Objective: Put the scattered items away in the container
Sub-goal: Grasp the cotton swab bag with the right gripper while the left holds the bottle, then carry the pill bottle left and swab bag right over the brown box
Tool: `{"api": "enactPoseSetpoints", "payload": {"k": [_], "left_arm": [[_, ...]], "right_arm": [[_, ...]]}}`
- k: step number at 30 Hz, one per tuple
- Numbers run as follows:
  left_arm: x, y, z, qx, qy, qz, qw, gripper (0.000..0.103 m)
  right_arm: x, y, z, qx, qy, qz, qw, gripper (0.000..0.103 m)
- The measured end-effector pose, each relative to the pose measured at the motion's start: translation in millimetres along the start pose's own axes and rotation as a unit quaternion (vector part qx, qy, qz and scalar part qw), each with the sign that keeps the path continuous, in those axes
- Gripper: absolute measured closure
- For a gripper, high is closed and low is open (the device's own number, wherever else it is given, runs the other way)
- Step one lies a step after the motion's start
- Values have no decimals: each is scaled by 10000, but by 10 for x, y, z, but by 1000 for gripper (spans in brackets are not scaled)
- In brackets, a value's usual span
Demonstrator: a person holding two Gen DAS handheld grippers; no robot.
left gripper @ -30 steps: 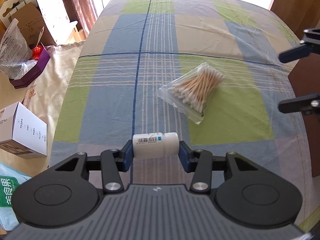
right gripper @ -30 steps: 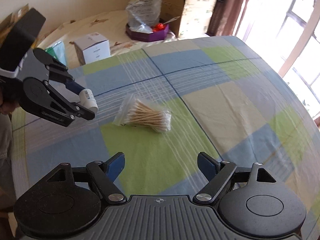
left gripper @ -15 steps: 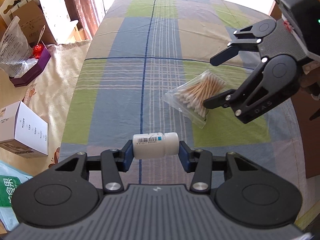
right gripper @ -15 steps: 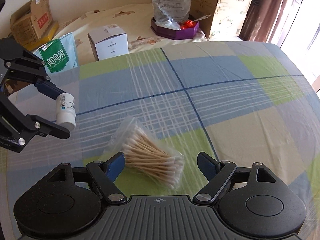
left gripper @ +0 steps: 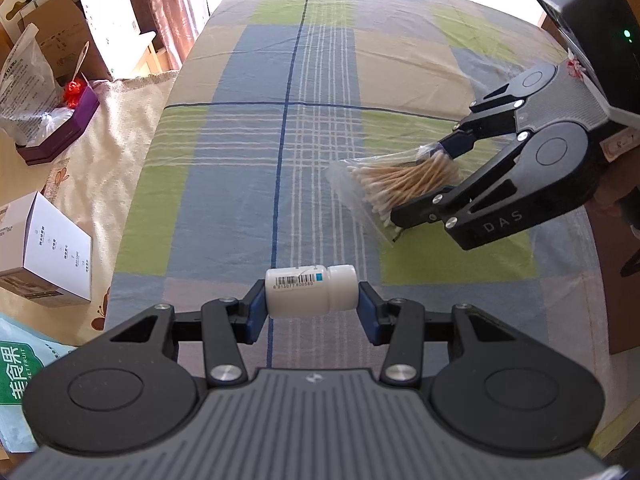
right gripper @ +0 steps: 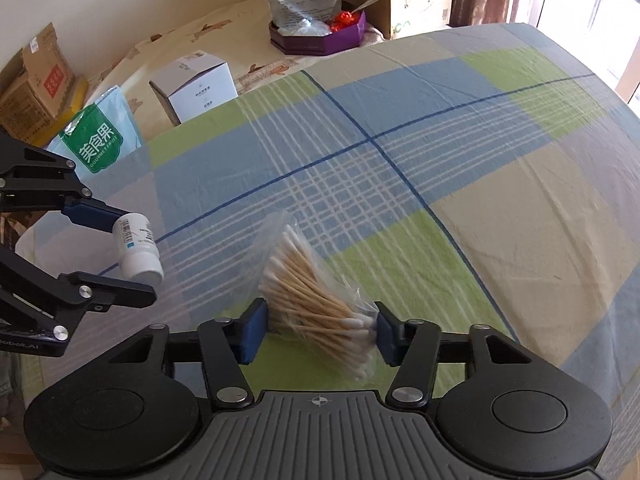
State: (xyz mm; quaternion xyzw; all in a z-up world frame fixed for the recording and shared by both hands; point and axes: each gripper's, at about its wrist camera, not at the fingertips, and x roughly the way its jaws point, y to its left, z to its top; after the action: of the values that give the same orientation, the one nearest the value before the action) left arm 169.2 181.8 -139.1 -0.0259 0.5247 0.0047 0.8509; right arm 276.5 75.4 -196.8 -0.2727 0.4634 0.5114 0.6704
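My left gripper is shut on a small white pill bottle, held sideways by its ends above the near edge of the checked tablecloth. The same bottle and left gripper show at the left of the right wrist view. A clear bag of cotton swabs sits between the blue pads of my right gripper, and both pads press on it. In the left wrist view the right gripper reaches in from the right over the swab bag. No container on the cloth is in view.
Beside the table, on a beige cloth, stand a purple box holding a plastic bag, a white carton, a green snack bag and cardboard boxes. A brown cabinet side stands at the right edge.
My right gripper came down over the swab bag and narrowed its fingers onto it. The left gripper kept hold of the bottle and barely moved.
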Motion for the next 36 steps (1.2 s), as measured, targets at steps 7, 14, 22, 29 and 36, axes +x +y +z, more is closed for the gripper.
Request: {"api": "enactPoseSetpoints", "payload": {"k": [7, 14, 22, 29, 36], "left_arm": [[-65, -110, -39, 29, -2, -23, 10000, 61], [-234, -222, -90, 68, -41, -34, 10000, 61], [-518, -468, -98, 288, -240, -90, 9993, 61], [-784, -755, -50, 584, -452, -177, 9971, 61], [-971, -1089, 28, 895, -661, -314, 9933, 61]], "right_arm": [[-151, 150, -268, 362, 326, -326, 9983, 76], [-566, 220, -522, 1144, -35, -321, 9929, 76], [-1235, 376, -804, 1789, -739, -172, 9809, 76], [-1725, 440, -1018, 2059, -1178, -256, 9711, 76], [-2209, 454, -1313, 2316, -1546, -462, 9593, 76]]}}
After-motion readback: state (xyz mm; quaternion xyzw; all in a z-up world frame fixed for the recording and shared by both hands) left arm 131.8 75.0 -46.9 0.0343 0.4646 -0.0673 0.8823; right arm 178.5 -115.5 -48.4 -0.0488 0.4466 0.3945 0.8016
